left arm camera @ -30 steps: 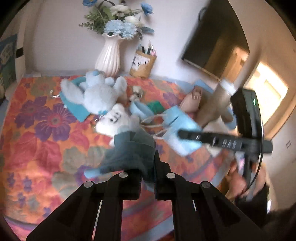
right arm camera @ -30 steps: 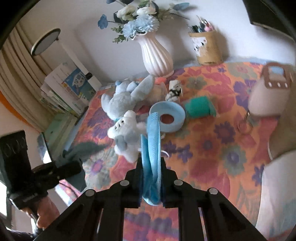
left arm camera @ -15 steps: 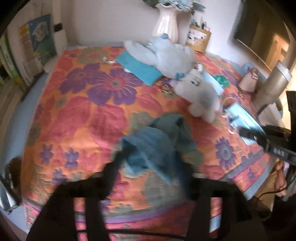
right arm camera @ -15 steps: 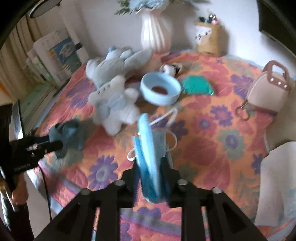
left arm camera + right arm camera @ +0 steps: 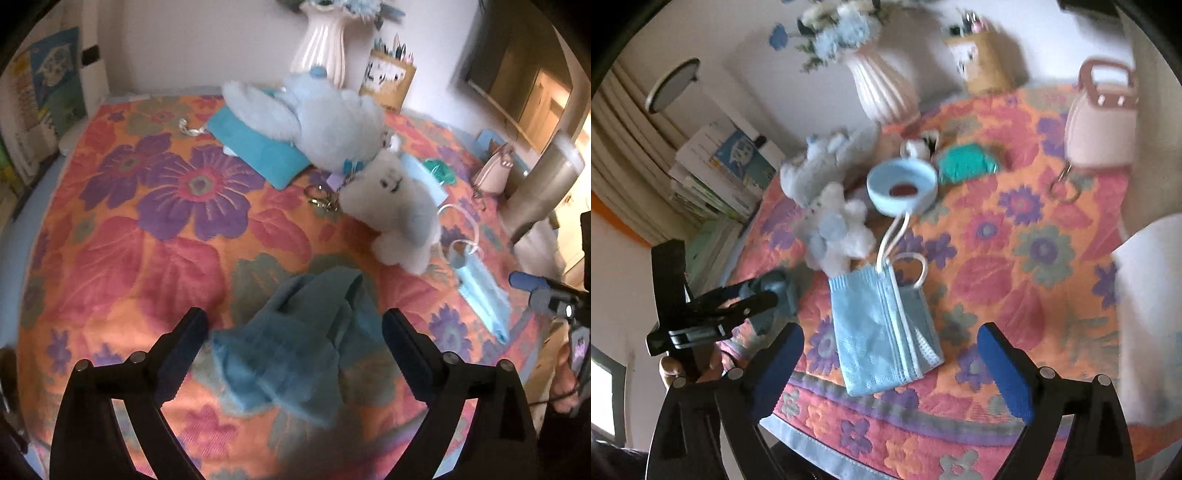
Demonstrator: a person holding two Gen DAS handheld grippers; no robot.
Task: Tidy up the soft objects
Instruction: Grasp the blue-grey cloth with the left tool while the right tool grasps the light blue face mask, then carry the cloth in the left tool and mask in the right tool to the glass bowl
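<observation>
1. Left gripper (image 5: 293, 328) has its jaws spread wide, and they've just been opening. The crumpled grey-blue cloth (image 5: 306, 339) sits between the fingers on the floral tablecloth (image 5: 147, 240), but the pads aren't pressing on it.
2. Right gripper (image 5: 890, 343): same deal, jaws wide and just been opening. The folded blue face mask (image 5: 882, 325) lies flat on the cloth between the fingers, nothing touching it, ear loops trailing toward the back of the table.
3. Just behind the mask there's a small white plush (image 5: 836, 229), and behind that a bigger light-blue plush bunny (image 5: 325, 114) lying partly on a teal pouch (image 5: 258, 151).
4. A light-blue tape roll (image 5: 903, 184) sits next to the white plush, with a green bundle (image 5: 967, 164) just beside it.
5. Back edge: white ribbed vase (image 5: 882, 92) and a pencil holder (image 5: 986, 66). Small pink bag (image 5: 1102, 122) off to the right.
</observation>
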